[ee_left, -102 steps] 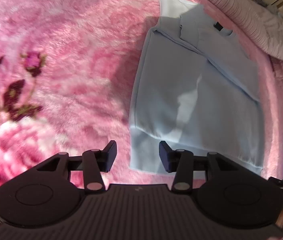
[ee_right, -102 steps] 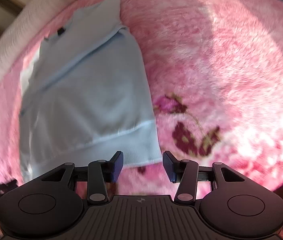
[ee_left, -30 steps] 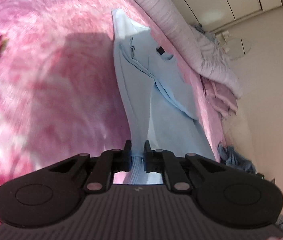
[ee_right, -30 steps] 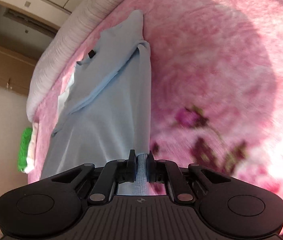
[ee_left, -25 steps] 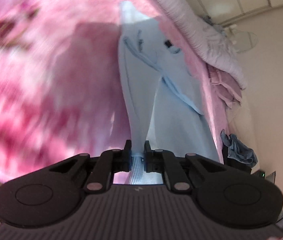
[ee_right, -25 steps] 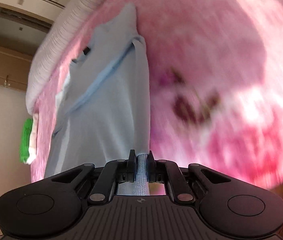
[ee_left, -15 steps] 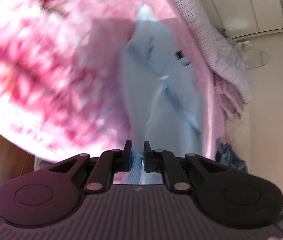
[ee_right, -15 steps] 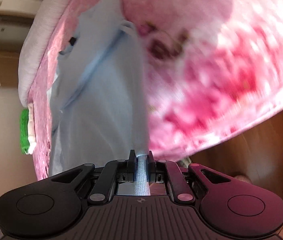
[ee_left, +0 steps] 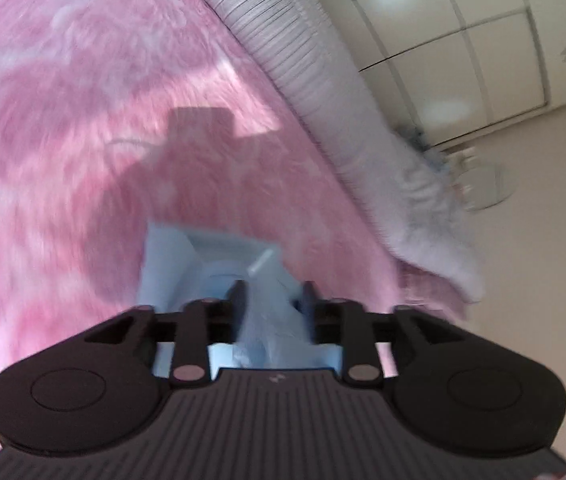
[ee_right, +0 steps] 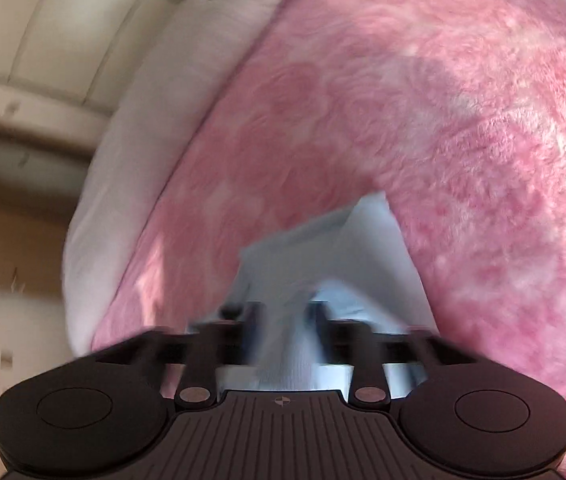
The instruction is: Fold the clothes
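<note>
A fluffy pink blanket (ee_left: 63,128) with paler swirls covers the bed, and a long white ribbed bolster (ee_left: 323,92) runs along its far edge. Behind that stand cream panelled cupboard doors (ee_left: 463,40) and a plain beige wall (ee_right: 7,240). The light blue garment (ee_left: 203,256) lies bunched on the blanket, right in front of both cameras. The left gripper (ee_left: 273,300) has its jaws spread apart with blue cloth lying loose between them. The right gripper (ee_right: 285,320) is likewise parted around a fold of the garment, though blur softens it.
</note>
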Available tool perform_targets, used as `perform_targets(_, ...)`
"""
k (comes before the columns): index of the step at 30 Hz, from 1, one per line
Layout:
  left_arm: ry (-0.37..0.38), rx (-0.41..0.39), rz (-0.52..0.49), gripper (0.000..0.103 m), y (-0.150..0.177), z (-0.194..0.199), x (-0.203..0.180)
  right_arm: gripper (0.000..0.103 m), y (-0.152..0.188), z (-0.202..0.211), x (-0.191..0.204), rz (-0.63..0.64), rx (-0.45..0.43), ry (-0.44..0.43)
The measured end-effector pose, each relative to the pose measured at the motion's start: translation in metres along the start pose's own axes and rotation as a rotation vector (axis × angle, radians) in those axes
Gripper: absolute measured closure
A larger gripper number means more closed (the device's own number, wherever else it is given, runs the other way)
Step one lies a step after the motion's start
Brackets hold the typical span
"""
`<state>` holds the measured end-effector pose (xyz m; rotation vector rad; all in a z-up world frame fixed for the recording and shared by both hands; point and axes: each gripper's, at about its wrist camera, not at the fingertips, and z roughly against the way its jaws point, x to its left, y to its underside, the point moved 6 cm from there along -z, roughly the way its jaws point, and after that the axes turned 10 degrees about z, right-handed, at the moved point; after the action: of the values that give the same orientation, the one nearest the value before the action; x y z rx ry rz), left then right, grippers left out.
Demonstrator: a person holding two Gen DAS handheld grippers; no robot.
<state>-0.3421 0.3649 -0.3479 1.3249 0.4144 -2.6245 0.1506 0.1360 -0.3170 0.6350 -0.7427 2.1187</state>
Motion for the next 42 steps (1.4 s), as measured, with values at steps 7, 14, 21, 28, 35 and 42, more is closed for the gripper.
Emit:
perform_targets(7,-0.151,0.146,-0.185,0.073,0.001,-0.034,0.01,0.05,0.015,-0.013,-0.011,0.172,0.038,0.176)
perform_targets(14,-0.221,0.181,-0.291,0.07,0.011,-0.058,0.019,0.051,0.025,-0.029,-0.012,0.403,0.085,0.302)
perform_targets(21,-0.231,0.195,-0.386,0.07,0.006,-0.077,0.009,0.051,0.008,-0.057,-0.005,0.561,0.097,0.282)
perform_targets(28,-0.25,0.19,-0.366,0.074,0.006,-0.09,0.015,0.061,-0.008,-0.092,-0.017,0.631,0.151,0.243)
perform_targets(35,-0.298,0.163,-0.439,0.096,0.013,-0.094,0.01,0.094,-0.009,-0.106,-0.026,0.672,0.22,0.24)
perform_targets(42,-0.238,0.011,-0.518,0.096,0.006,-0.056,-0.027,0.1,-0.019,-0.058,0.029,0.891,0.053,0.269)
